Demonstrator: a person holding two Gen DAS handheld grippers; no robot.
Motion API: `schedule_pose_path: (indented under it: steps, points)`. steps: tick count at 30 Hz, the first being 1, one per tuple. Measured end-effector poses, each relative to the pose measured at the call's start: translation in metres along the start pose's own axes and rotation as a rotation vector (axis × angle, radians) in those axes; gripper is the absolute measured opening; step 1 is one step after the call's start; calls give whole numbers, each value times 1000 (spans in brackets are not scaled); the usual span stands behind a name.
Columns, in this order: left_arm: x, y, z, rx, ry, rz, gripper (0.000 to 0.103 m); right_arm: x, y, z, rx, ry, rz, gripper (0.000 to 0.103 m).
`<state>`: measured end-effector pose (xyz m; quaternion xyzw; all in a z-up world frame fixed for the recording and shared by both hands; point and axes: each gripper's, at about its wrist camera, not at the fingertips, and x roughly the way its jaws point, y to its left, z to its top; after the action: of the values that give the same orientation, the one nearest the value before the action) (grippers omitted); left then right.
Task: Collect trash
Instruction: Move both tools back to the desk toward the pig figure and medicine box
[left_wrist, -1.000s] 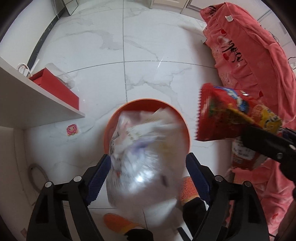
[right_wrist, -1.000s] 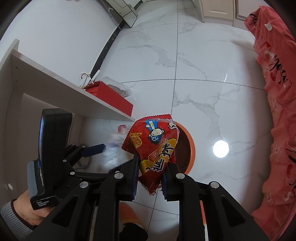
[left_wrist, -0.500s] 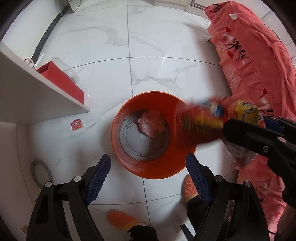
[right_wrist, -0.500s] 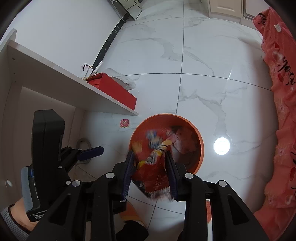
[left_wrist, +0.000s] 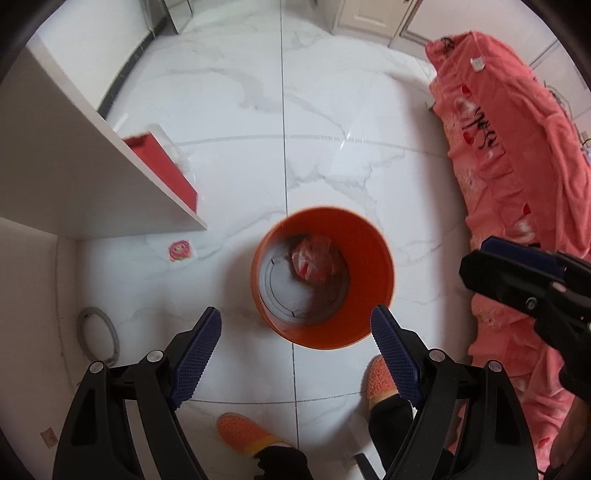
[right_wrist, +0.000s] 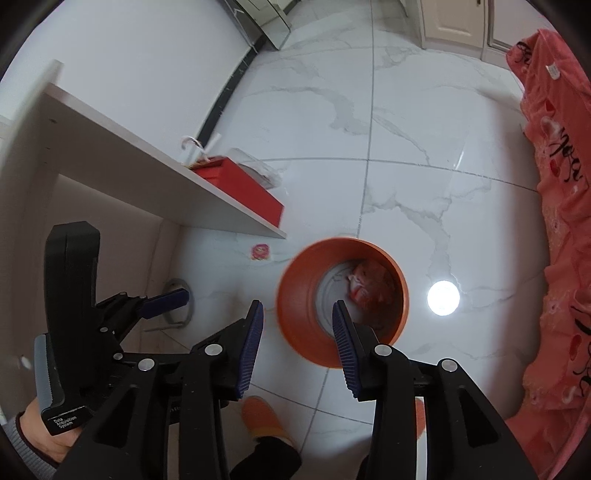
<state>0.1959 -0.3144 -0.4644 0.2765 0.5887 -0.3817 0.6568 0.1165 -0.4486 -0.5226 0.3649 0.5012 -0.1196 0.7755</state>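
An orange trash bin (left_wrist: 373, 254) stands on the white marble floor, seen from above; it also shows in the right wrist view (right_wrist: 295, 295). Crumpled reddish wrappers (left_wrist: 312, 256) lie at its bottom, also seen in the right wrist view (right_wrist: 369, 284). My left gripper (left_wrist: 295, 350) is open and empty, held above the bin's near side. My right gripper (right_wrist: 297, 343) is open and empty, above the bin's left rim; it also shows at the right edge of the left wrist view (left_wrist: 517, 277).
A white shelf (right_wrist: 166, 192) juts out at left with a red box (right_wrist: 240, 192) behind it. A pink sticker (left_wrist: 180, 251) lies on the floor. A pink-covered sofa (left_wrist: 517, 177) lines the right. The person's orange slippers (left_wrist: 243, 430) are below.
The left gripper let a clear bag fall into the bin. The right gripper opened and dropped the red snack packet in. Both grippers have risen higher above the bin.
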Motion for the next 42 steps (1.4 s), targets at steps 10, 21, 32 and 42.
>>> schedule_pose_path:
  steps: [10,21,32,42]
  points:
    - [-132,-6,-8,-40,-166,25,83,-128,67,-1,-132,-109,61,40]
    - [-252,-14,-36,-86,-311,79,83,-251,124,-11,-247,-229,114,40]
    - [-342,-9,-80,-151,-454,153,83,-338,188,-37,-410,-319,211,47]
    - [-387,45,-139,-351,-501,264,83,-350,266,-54,-603,-299,321,49]
